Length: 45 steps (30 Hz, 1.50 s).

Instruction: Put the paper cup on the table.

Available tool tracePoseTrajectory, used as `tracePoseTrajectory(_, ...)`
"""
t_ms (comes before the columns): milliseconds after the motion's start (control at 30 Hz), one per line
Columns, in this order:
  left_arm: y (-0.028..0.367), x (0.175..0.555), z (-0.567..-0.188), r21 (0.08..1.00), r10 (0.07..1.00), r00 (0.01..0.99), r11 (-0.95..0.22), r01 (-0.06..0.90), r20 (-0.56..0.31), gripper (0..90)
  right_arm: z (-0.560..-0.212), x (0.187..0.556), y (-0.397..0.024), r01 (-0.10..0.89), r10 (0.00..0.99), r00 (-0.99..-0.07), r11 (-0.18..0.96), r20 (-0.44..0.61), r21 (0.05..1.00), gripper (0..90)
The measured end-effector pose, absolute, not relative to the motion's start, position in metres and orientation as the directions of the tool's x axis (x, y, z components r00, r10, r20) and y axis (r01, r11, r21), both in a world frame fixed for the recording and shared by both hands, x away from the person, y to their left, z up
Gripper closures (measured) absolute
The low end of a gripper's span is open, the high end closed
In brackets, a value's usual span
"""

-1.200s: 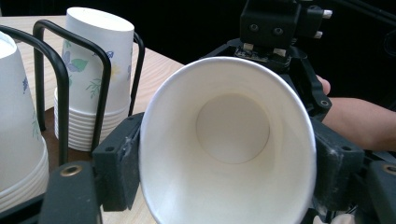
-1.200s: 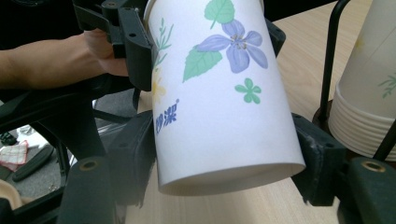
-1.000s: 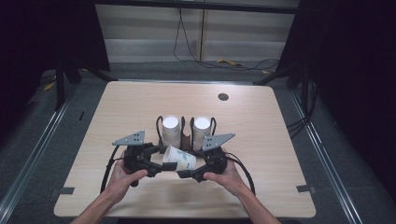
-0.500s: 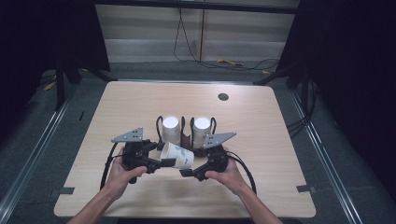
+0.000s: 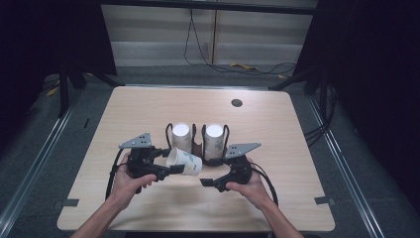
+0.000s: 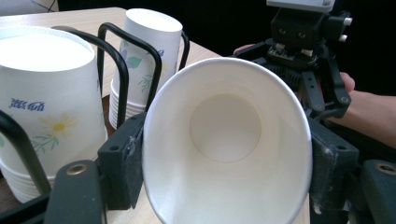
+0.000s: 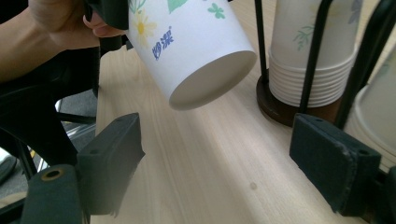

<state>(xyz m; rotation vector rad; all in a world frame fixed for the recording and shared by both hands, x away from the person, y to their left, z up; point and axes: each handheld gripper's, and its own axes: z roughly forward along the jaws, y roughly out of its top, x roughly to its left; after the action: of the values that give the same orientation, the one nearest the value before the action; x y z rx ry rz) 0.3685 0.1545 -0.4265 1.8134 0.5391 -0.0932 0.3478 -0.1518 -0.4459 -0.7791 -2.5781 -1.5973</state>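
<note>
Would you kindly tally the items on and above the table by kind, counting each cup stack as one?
Stacks of paper cups: 2, a left stack and a right stack
Loose paper cup: 1
Black wire cup holder: 1
Handheld grippers: 2, left gripper and right gripper
Total: 6

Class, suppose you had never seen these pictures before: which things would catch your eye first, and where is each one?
First, the single paper cup lying sideways in the left hand-held gripper, lifted near the table's middle with its mouth toward that gripper's camera. Just behind it stand two stacks of upside-down paper cups in black wire holders. The right hand-held gripper waits open, close beside the held cup, over the pale wooden table.
</note>
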Motion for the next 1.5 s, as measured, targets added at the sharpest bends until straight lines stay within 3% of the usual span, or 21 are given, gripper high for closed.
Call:
tracePoseTrajectory(533,0.164,0.371,-0.426,0.858,0.349,0.885,-0.302,0.416,-0.307,26.1,-0.444,0.346,-0.164,0.425,0.452,-0.857,0.346,0.249,0.836,15.6)
tracePoseTrajectory(1100,0.198,0.369,-0.418,0.826,0.501,0.835,-0.354,0.438,-0.228,26.6,-0.442,0.335,-0.192,0.442,0.552,-0.806,0.320,0.215,0.838,16.2)
tracePoseTrajectory(1400,0.204,0.369,-0.415,0.816,0.557,0.820,-0.409,0.409,-0.132,26.5,-0.444,0.330,-0.203,0.458,0.612,-0.765,0.298,0.201,0.837,17.5)
tracePoseTrajectory(1500,0.209,0.372,-0.417,0.804,0.587,0.796,-0.399,0.440,-0.145,26.6,-0.445,0.330,-0.207,0.467,0.618,-0.759,0.299,0.204,0.832,18.4)
